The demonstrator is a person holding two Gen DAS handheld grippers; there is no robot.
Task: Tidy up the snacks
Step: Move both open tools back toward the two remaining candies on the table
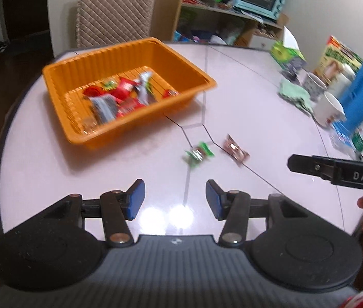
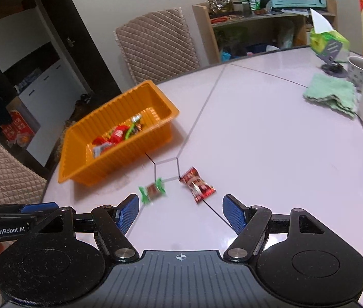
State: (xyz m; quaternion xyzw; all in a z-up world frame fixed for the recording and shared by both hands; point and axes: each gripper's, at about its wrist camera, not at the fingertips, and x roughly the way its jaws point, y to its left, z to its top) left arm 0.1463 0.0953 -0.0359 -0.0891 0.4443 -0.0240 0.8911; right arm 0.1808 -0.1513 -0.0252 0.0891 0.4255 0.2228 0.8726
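Right gripper (image 2: 180, 214) has its fingers wide apart and empty; the red snack (image 2: 197, 184) lies just ahead between them, long axis slanting away to the left. Left gripper (image 1: 175, 198), half open and empty, faces the green snack (image 1: 198, 153); orange basket (image 1: 78, 64) beyond on the worktop (image 1: 258, 118)

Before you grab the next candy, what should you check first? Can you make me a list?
1. Candies left on the table: green candy and red candy are both outside the bin. Not ok yet.
2. Orange bin has room: ok.
3. Right hand-held gripper open and empty: ok.
4. Left hand-held gripper open and empty: ok.
5. Nothing lies between the grippers and the candies: ok.
6. Candies lie apart, not touching: ok.
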